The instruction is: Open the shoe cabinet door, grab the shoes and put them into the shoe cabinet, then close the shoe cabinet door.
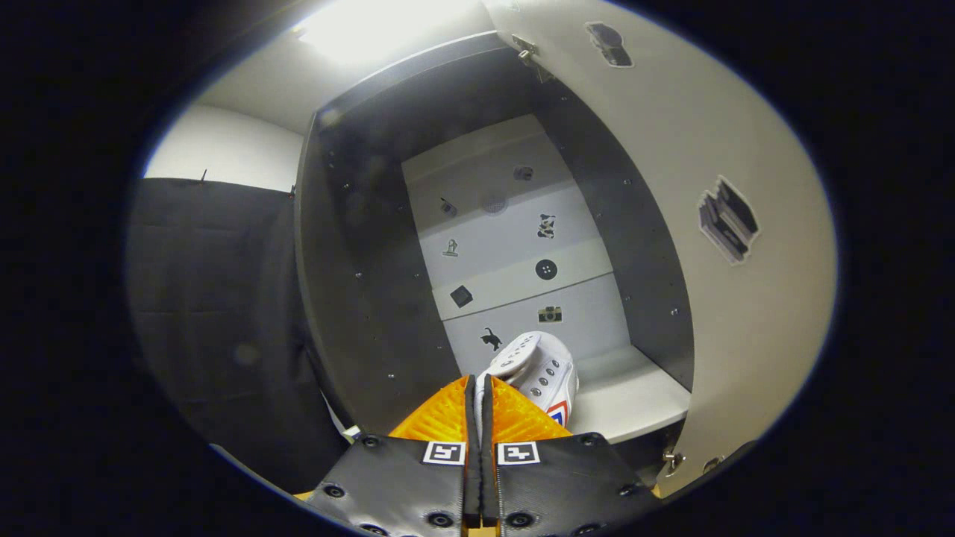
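Note:
A white sneaker (pixel 543 373) with metal eyelets and a red-and-blue patch hangs just ahead of my fingers, inside the open shoe cabinet (pixel 358 246). My gripper (pixel 479 389) is shut on the sneaker's rim, and a thin white edge shows between the two fingers. The shoe's toe points toward the white back panel (pixel 507 231). It sits low over the white bottom shelf (pixel 634 395); whether it touches the shelf is hidden. The cabinet door (pixel 716 298) stands swung open to the right of the shoe.
The cabinet's dark side walls flank the shoe closely on both sides. Small stickers dot the back panel and the inside of the door. Black cloth (pixel 216 313) hangs left of the cabinet, with a white wall (pixel 231 149) above it.

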Demonstrator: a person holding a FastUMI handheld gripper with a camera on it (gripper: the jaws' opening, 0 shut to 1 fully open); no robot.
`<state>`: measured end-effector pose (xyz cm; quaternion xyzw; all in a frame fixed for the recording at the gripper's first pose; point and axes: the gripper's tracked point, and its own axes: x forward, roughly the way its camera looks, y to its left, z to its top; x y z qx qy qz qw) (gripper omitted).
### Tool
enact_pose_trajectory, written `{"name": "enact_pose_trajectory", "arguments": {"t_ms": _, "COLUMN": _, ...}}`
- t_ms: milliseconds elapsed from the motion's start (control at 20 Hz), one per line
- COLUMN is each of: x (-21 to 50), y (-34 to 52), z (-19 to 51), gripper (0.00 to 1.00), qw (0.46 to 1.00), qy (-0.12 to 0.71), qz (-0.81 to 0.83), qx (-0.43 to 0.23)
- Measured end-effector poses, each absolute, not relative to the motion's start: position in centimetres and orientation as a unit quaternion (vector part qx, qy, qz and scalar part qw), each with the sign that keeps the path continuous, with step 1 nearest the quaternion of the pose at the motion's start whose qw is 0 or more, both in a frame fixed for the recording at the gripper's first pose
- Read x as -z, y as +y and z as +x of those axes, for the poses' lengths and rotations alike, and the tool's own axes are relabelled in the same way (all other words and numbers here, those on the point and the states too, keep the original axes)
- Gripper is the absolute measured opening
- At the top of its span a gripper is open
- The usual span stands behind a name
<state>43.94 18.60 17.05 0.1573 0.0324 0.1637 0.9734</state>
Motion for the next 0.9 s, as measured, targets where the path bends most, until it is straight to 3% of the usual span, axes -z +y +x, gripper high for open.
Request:
{"name": "enact_pose_trajectory", "arguments": {"t_ms": 400, "x": -12.5, "y": 20.0, "z": 52.4, "gripper": 0.02, "qw": 0.982, "qy": 0.057, "qz": 0.103, "qx": -0.149}}
{"name": "enact_pose_trajectory", "arguments": {"t_ms": 800, "x": -11.3, "y": 21.7, "z": 54.3, "gripper": 0.02, "qw": 0.983, "qy": 0.063, "qz": 0.072, "qx": -0.154}}
{"name": "enact_pose_trajectory", "arguments": {"t_ms": 900, "x": -12.5, "y": 21.7, "z": 53.6, "gripper": 0.15, "qw": 0.986, "qy": 0.051, "qz": 0.059, "qx": -0.145}}
